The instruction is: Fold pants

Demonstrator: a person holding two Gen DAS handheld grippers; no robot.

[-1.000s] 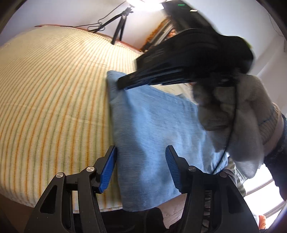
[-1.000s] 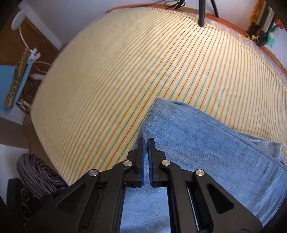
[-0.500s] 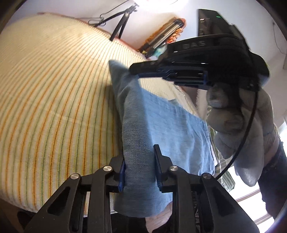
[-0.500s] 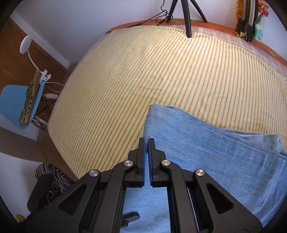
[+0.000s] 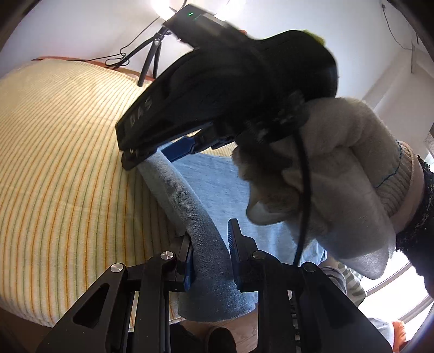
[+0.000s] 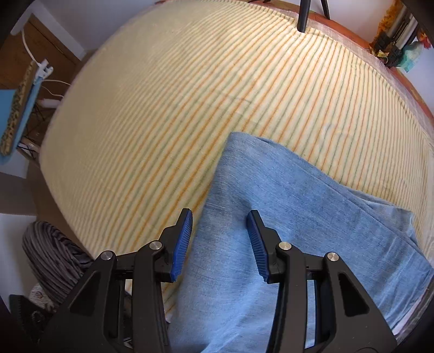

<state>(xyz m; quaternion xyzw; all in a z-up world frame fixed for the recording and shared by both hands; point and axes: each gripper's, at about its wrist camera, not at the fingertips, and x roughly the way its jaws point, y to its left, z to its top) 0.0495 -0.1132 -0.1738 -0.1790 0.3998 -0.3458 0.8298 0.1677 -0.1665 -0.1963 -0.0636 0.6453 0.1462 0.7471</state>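
Observation:
Light blue pants (image 6: 298, 203) lie folded on the yellow striped bed cover (image 6: 190, 95), near its front edge. My left gripper (image 5: 210, 239) is shut on the pants' (image 5: 217, 184) left folded edge, which is raised into a ridge running away from it. At the ridge's far end hovers my right gripper (image 5: 152, 154), held by a gloved hand (image 5: 339, 176). The right wrist view shows the right gripper (image 6: 219, 217) pointing steeply down, its jaws opening. The pants' left edge lies below the gap and neither pad presses on it.
A black tripod (image 6: 303, 16) stands at the bed's far edge. A blue chair (image 6: 16, 108) with a patterned cushion is off the bed's left side. A grey striped bundle (image 6: 51, 255) lies on the floor there. The bed's near edge (image 5: 81, 312) is close.
My left jaws have closed on the pants' folded edge and lifted it. My right jaws, shut before, have opened and no longer pinch the cloth.

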